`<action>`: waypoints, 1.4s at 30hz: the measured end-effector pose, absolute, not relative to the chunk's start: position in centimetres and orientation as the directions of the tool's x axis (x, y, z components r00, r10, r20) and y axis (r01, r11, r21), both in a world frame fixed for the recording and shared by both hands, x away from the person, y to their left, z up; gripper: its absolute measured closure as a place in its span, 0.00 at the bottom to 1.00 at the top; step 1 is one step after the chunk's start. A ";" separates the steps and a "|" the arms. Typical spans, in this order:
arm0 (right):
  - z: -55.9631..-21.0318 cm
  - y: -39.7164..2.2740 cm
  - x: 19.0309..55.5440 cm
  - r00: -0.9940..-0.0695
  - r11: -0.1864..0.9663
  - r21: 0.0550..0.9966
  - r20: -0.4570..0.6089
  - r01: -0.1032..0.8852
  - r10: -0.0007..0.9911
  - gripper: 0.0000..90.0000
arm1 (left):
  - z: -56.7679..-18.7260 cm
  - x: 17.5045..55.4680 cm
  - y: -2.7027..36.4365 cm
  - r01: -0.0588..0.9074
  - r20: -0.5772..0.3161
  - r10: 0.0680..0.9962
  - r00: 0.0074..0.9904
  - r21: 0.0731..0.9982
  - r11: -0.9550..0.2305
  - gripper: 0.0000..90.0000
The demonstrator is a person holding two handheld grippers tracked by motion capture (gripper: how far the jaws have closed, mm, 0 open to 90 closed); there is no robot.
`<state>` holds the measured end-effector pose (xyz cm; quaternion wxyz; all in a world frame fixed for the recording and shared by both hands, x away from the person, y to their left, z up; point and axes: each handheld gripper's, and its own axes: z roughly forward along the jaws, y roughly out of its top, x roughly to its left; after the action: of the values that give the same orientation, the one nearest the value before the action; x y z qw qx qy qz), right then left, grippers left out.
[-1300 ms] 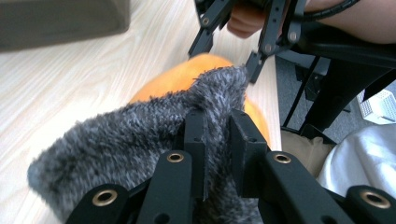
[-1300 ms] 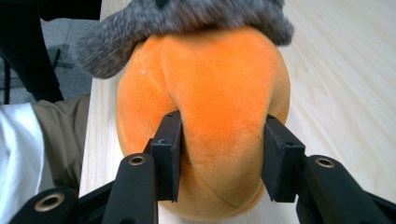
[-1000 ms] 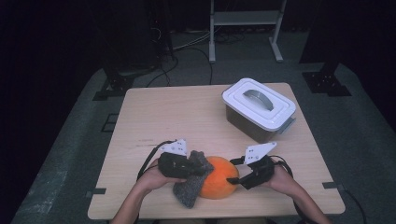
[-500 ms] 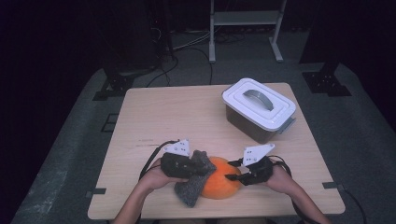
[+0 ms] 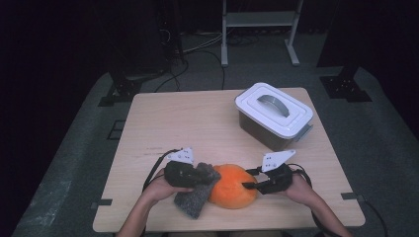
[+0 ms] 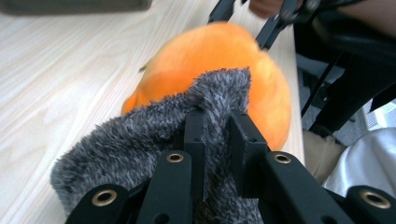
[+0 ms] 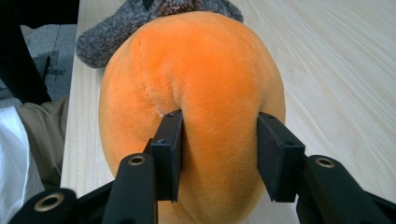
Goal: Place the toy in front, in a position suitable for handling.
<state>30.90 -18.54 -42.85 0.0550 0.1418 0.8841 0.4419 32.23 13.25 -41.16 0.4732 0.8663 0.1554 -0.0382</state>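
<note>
**Both grippers now on the plush: orange body pinched, grey cover held**

Since a second ago the right gripper (image 5: 249, 186) has slid a little leftward in the high view and its fingers (image 7: 169, 148) have just been closing onto the orange plush (image 5: 232, 186); they now dent a fold of its soft body between them. Nothing else has shifted much. The left gripper (image 5: 200, 174) keeps its fingers (image 6: 196, 140) clamped tight on the edge of the grey fuzzy cloth (image 5: 193, 198), which lies against the plush's left side and drapes toward the worktop's (image 5: 197, 123) lower edge. Plush and cloth sit low in the centre of the high view, well apart from the lidded white box (image 5: 274, 109) at upper right.

The step in hand looks like parting the cloth from the plush, or working it over it; which one I cannot tell. To do it well, the right grip should bite deep enough that the plush does not slip out of its shallow pinch. The left hand should move slowly along the plush's curve, keeping the cloth taut and low to the worktop.
</note>
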 end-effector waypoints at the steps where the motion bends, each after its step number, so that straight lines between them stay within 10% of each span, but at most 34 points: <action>1: -42.9 -18.5 30.9 -0.953 0.565 0.799 0.032 0.206 0.302 0.60 | -40.9 32.1 12.9 0.299 -0.213 0.223 0.951 0.814 -0.497 0.87; 42: -42.9 -18.1 30.2 -0.963 0.585 0.798 -0.024 0.144 0.269 0.62 | -40.1 33.5 11.2 0.252 -0.168 0.207 0.964 0.830 -0.497 0.87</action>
<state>30.23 -18.09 -42.92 0.0714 0.1164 0.8873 0.4404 33.53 11.23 -40.08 0.4834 0.8650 0.1327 -0.0230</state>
